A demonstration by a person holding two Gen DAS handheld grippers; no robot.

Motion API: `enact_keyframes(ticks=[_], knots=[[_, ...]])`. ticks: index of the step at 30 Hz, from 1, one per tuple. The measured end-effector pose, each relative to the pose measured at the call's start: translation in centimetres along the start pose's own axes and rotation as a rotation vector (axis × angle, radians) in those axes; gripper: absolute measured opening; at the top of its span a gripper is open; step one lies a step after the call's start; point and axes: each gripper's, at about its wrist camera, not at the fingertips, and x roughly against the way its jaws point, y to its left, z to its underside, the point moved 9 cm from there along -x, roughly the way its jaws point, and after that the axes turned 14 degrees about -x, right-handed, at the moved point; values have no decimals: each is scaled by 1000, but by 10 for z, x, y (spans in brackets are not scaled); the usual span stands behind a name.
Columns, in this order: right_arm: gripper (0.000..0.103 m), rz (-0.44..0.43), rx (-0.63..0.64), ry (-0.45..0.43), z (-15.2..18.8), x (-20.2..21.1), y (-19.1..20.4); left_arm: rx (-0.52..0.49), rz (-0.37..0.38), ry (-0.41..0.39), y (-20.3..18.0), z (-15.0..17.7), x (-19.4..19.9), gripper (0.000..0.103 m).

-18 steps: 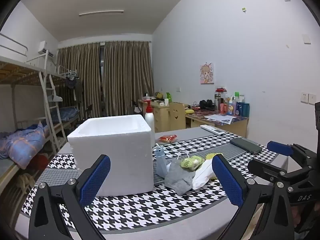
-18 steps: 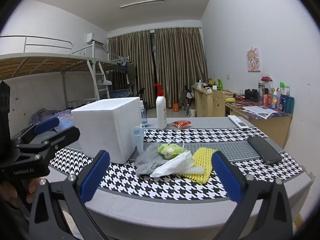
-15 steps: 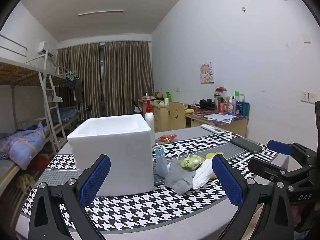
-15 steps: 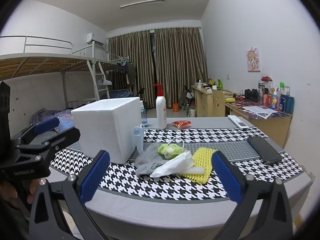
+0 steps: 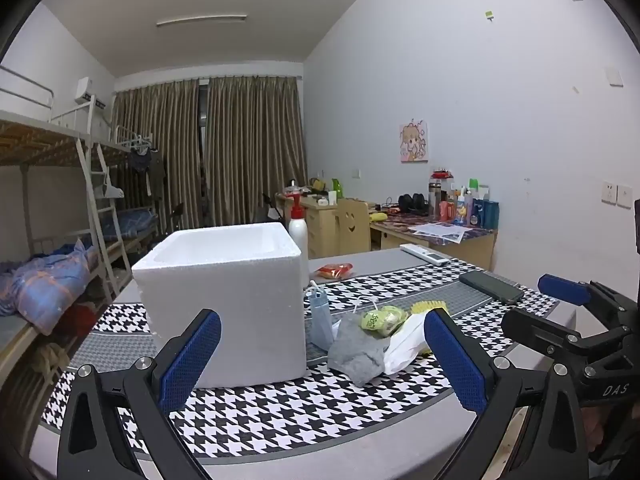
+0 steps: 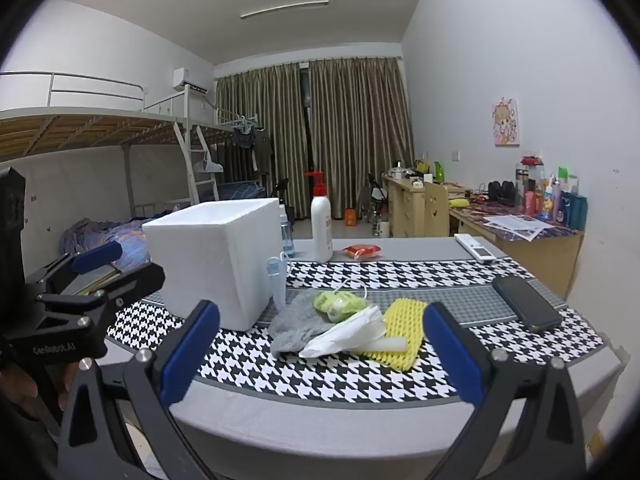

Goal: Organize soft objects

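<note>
Left gripper (image 5: pixel 320 364), black frame w/ blue pads, sits low-centre in left wrist view, jaws spread wide, nothing btwn them, aimed slightly down toward the white square foam box (image 5: pixel 224 304) at frame centre. Right gripper (image 6: pixel 320 360), same build, low-centre in right wrist view, also wide apart & empty, tilted a bit down, held short of the table edge (image 6: pixel 360 420). A hand (image 6: pixel 24 384) shows at lower left of that view, under the left gripper's body. Soft stuff is piled centre-frame just right of box, on the black-white houndstooth cloth (image 6: pixel 340 372): grey sock (image 6: pixel 292 328), green crumpled bag (image 6: pixel 336 304), white plastic bag (image 6: pixel 348 332), yellow foam net sleeve (image 6: pixel 404 332). Light blue face mask (image 5: pixel 322 320) leans at box's right side. Dark phone (image 6: pixel 526 304) at right, well apart from pile.
</note>
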Motion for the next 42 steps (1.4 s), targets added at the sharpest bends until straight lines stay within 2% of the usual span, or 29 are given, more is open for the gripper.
enact_keyframes(ticks=[5,42], knots=[[103,2,-3,-1,-1,0,0,-4,-24,-3,0,0,1,102],[103,4,-7,-20,-5,3,-4,-17,-32,-16,-5,-6,6,102]])
